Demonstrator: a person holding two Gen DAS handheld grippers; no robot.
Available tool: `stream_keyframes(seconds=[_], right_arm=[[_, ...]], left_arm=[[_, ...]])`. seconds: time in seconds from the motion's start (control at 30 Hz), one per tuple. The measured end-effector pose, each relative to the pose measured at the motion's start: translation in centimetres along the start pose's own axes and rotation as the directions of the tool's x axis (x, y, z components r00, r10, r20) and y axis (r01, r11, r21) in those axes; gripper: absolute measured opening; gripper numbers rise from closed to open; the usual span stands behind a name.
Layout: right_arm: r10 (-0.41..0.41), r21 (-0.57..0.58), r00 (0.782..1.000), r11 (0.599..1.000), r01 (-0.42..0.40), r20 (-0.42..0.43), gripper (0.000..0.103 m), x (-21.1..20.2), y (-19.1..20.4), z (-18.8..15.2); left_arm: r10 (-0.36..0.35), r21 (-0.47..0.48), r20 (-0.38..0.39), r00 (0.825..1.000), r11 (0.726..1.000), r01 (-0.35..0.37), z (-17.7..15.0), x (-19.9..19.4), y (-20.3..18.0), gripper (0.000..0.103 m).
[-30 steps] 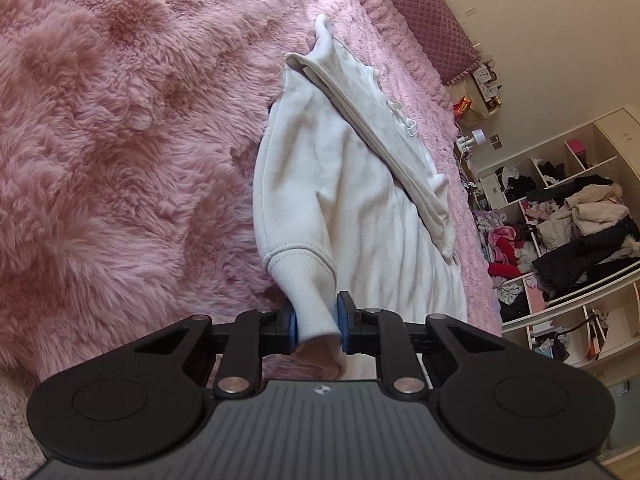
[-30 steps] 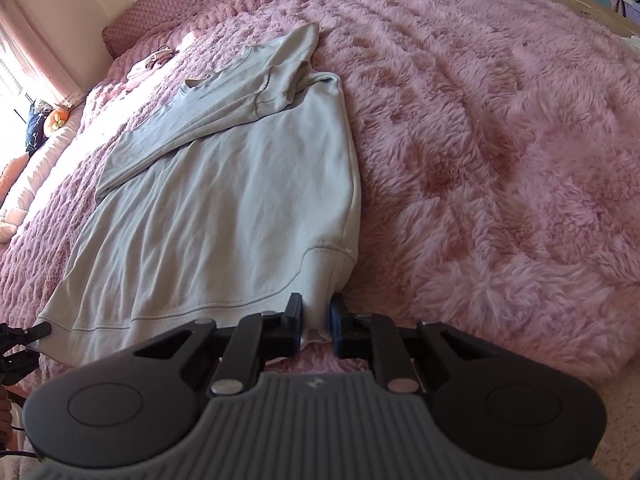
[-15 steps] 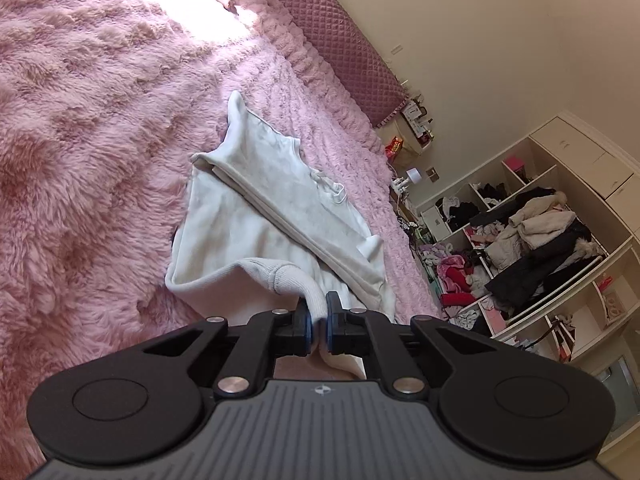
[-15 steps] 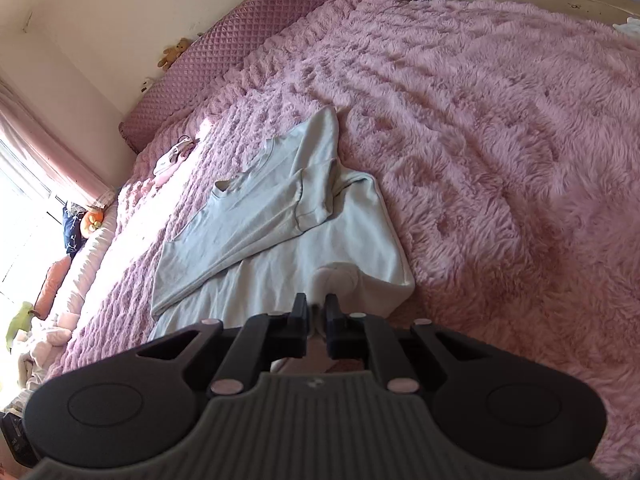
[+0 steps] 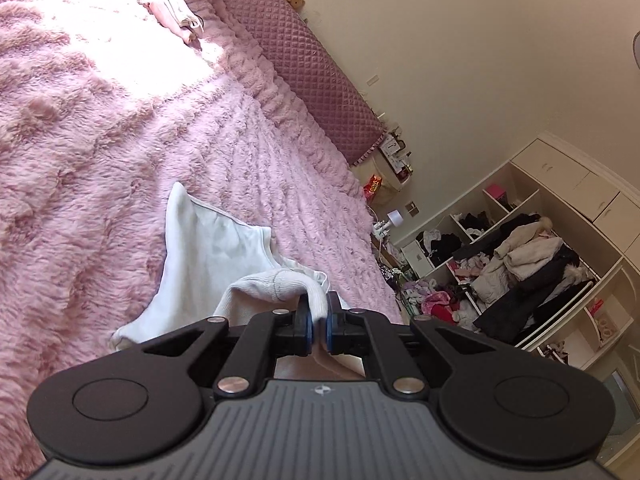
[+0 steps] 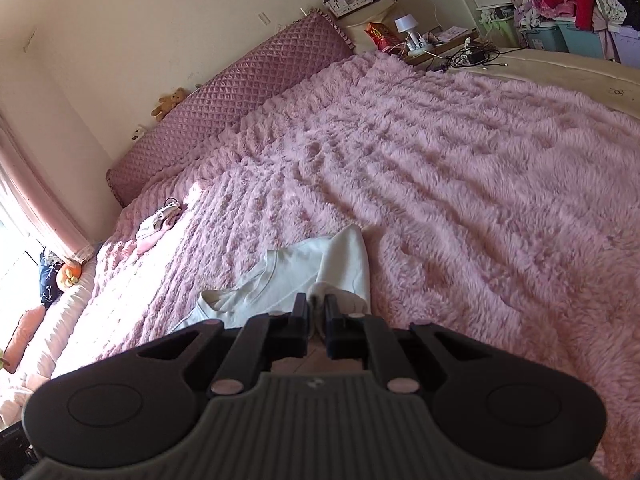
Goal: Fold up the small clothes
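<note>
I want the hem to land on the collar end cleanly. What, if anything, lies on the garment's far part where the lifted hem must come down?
Nothing visible does. Both the left gripper and the right gripper are shut on the white sweatshirt, and its far part lies bare on the pink blanket. The small pink garment sits well away.

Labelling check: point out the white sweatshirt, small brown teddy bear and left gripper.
white sweatshirt (image 5: 208, 256), left wrist view, flat body panel.
small brown teddy bear (image 6: 170, 102), right wrist view, torso.
left gripper (image 5: 317, 320), left wrist view, between fingertips.

Blown-out sunlight glare; fisheye-warped edges
</note>
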State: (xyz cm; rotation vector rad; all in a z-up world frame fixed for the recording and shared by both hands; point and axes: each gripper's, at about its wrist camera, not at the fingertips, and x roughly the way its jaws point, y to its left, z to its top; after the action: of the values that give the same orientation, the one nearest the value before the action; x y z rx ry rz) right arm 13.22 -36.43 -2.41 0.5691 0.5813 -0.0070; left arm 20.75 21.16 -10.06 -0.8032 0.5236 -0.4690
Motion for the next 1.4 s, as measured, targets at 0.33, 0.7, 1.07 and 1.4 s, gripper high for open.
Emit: stream_keyframes(seconds=[0.33, 0.7, 1.07, 1.4], right_arm=[[-0.063, 0.004, 0.998, 0.998, 0.063, -0.011, 0.002, 13.5, 1.1, 4.1], [-0.089, 0.030, 0.996, 0.996, 0.090, -0.019, 0.049, 23.1, 0.1, 4.4], [-0.018, -0.278, 0.996, 0.961, -0.006, -0.085, 0.060, 13.3, -3.6, 1.5], [-0.007, -0.315, 0.984, 0.948, -0.051, -0.180, 0.060, 7.4, -6.7, -4.7]], left_arm=[[0.094, 0.044, -0.034, 0.995, 0.995, -0.093, 4.5, 8.7, 3.7, 0.006], [0.314, 0.009, -0.115, 0.942, 0.949, -0.315, 6.3, 13.8, 7.7, 0.023], [0.342, 0.137, -0.055, 0.938, 0.933, -0.332, 4.3, 4.2, 5.2, 0.071], [0.316, 0.158, -0.156, 0.936, 0.943, -0.292, -3.1, -1.3, 5.7, 0.076]])
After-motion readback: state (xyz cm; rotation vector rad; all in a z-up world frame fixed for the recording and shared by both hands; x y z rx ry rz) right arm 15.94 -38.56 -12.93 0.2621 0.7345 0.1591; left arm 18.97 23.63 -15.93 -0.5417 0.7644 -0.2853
